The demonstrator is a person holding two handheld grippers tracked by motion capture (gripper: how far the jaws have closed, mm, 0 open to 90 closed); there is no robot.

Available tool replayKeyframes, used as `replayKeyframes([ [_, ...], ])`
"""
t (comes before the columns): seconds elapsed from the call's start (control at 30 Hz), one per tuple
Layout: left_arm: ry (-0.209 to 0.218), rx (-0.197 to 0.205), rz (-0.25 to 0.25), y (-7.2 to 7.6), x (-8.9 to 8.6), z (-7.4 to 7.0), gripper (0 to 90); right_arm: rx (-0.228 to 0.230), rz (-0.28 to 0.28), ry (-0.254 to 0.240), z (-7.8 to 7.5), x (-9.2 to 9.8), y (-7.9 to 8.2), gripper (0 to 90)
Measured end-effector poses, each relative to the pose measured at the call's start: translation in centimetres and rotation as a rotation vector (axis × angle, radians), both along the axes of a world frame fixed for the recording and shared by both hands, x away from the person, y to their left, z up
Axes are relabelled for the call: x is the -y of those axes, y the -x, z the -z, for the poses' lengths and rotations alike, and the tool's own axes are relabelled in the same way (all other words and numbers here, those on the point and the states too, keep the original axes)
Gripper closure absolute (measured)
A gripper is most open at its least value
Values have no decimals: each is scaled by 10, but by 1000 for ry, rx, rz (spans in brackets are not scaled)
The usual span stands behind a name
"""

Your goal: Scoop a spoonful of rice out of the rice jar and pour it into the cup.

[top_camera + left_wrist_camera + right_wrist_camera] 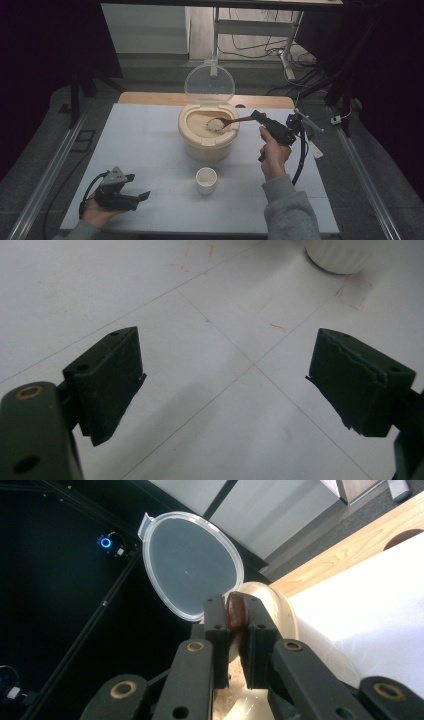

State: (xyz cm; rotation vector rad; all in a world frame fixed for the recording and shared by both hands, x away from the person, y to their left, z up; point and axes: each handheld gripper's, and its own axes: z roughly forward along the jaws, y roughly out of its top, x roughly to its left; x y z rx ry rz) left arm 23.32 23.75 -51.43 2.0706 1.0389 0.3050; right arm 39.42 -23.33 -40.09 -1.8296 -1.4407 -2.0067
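The right gripper (258, 116) pinches a wooden spoon (231, 121) of rice over the tub (207, 142); the left gripper (139, 192) rests on the table (145, 145), jaws spread.

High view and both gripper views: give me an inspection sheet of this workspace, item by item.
Surface: white table top with faint red marks; wooden edge at the back.
Job's things: beige rice container, clear lid standing open; wooden spoon heaped with rice above the container; small white cup in front of it.
Clutter: nothing seen.
Grippers: right gripper shut on the spoon's handle; left gripper open, nothing between its jaws, low at the table's near left.
Cables: black cable hangs from the right gripper; more on the floor behind.
Surroundings: dark curtains, metal frame legs.
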Motion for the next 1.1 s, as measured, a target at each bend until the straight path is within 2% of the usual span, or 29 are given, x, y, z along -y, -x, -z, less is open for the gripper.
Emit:
replayKeyframes([
  [0.17, -1, -1, 0, 0, 0, 0, 141, -5, -1, -9, 1, 2, 0, 833],
  [0.27, -2, 2, -1, 0, -1, 0, 141, -9, -2, -33, 2, 2, 0, 833],
  [0.7, -6, -5, 1, -1, 1, 2, 141, -7, 3, -44, -1, 8, 2, 833],
  [1.1, -3, -3, -4, -1, 0, 2, 138, 5, -23, -52, -9, 6, 4, 833],
])
